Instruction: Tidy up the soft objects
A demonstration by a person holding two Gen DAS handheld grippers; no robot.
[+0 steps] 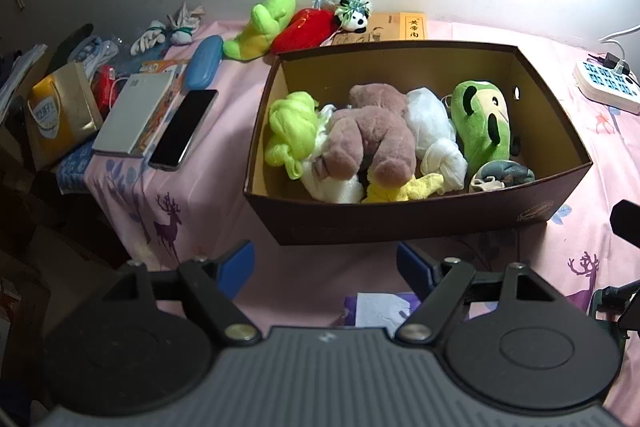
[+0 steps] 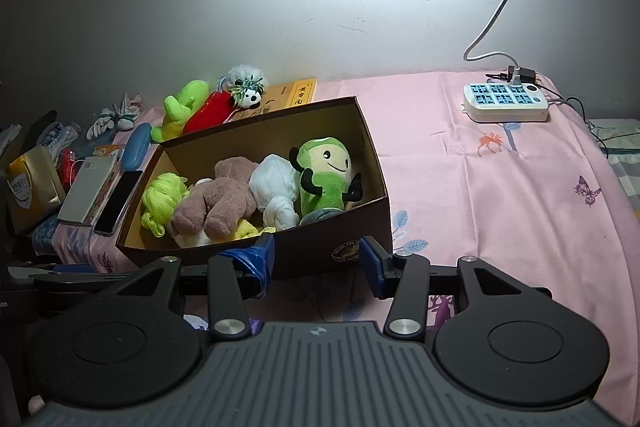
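Brown cardboard box [image 1: 416, 227] mostly filled, three plush toys left outside.
Left view: left gripper [image 1: 326, 269] gapes empty before the box; one brown bear [image 1: 372, 135] among the soft things inside; a green plush [image 1: 260, 27], red plush [image 1: 304, 29] and panda [image 1: 354, 13] wait behind. Right view: right gripper [image 2: 316, 263] spread, holding nothing, near the box's front wall.

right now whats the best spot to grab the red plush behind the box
Grip the red plush across its rounded middle, coming from above. It lies on its side, wedged between the lime green plush and the small panda toy, so its ends are crowded. The left gripper is open and nearer that side.
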